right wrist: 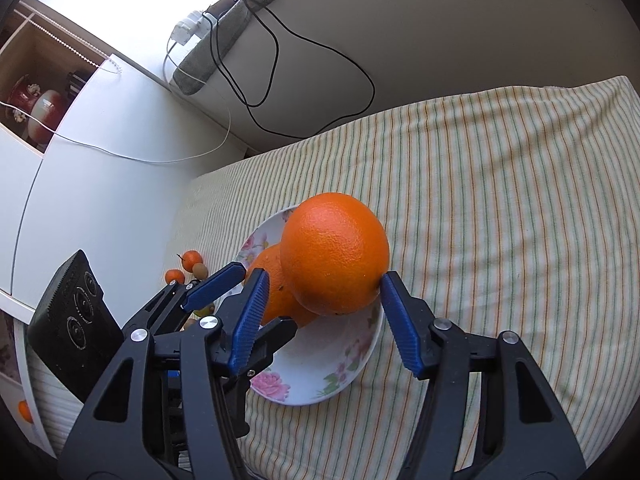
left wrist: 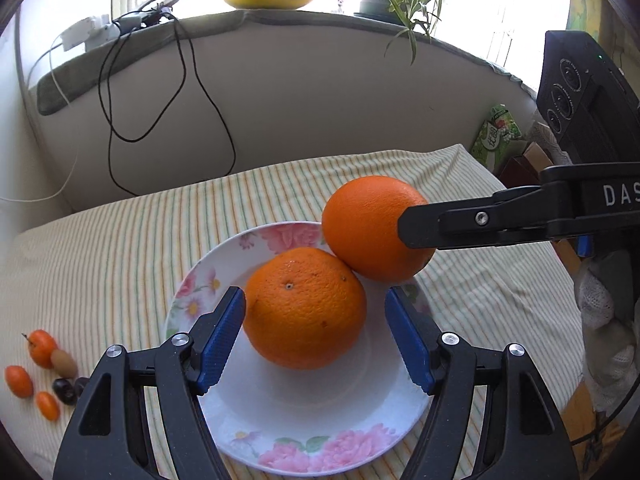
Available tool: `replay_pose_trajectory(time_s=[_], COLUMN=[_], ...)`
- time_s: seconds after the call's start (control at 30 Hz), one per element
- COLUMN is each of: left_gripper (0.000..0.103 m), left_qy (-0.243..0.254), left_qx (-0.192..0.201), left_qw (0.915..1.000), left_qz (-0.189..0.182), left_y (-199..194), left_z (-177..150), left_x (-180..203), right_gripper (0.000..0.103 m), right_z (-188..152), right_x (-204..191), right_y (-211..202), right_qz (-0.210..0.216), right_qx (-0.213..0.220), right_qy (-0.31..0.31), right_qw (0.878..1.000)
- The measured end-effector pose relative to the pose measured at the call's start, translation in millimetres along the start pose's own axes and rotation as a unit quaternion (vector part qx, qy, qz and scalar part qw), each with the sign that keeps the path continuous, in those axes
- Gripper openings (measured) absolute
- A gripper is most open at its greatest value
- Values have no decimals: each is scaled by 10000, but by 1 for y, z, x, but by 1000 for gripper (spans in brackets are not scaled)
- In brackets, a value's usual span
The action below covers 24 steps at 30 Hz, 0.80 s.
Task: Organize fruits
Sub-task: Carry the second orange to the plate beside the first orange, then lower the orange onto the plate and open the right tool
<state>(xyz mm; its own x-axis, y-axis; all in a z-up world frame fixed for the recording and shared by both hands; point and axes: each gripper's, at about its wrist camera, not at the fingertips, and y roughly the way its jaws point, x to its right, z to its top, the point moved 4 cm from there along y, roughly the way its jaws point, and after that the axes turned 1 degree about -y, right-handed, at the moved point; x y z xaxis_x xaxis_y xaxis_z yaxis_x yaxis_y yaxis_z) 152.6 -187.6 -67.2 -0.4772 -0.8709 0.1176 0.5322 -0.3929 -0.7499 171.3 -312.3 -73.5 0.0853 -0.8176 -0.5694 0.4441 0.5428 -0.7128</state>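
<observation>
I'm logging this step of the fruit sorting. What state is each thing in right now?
Left gripper: open, straddling the near orange.
Near orange: resting on the plate.
Right gripper: around the far orange, grip unclear.
Far orange: at the plate's rim, touching the near orange.
Plate: upright on the striped cloth.
Small fruits: loose on the cloth.

- My plate [left wrist: 224,424] sits on the striped cloth [left wrist: 120,248].
- One orange [left wrist: 304,308] lies in it, between my left claw's [left wrist: 316,340] fingers.
- A second orange [left wrist: 364,228] sits behind it, touching it.
- Small fruits [left wrist: 44,368] lie left of the plate.
</observation>
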Motion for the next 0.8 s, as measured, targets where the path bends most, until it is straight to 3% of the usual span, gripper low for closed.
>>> replay_pose_trajectory(time_s=[0.17, 0.47, 0.8], left_gripper=[74, 75, 77], left_qy=[-304, -239, -452], left_qx=[-36, 6, 257], left_qw=[9995, 9997, 9984], left_qz=[-122, -10, 230], left_y=[0, -3, -13], left_z=[-6, -6, 5], left_x=[-21, -20, -47], right_gripper=[62, 61, 50], right_z=[-3, -8, -20], right_x=[-3, -1, -5], right_y=[2, 5, 15], right_qz=[-25, -6, 16], right_qx=[-96, -226, -477], right_qy=[-82, -149, -314], right_qw=[9999, 9996, 9984])
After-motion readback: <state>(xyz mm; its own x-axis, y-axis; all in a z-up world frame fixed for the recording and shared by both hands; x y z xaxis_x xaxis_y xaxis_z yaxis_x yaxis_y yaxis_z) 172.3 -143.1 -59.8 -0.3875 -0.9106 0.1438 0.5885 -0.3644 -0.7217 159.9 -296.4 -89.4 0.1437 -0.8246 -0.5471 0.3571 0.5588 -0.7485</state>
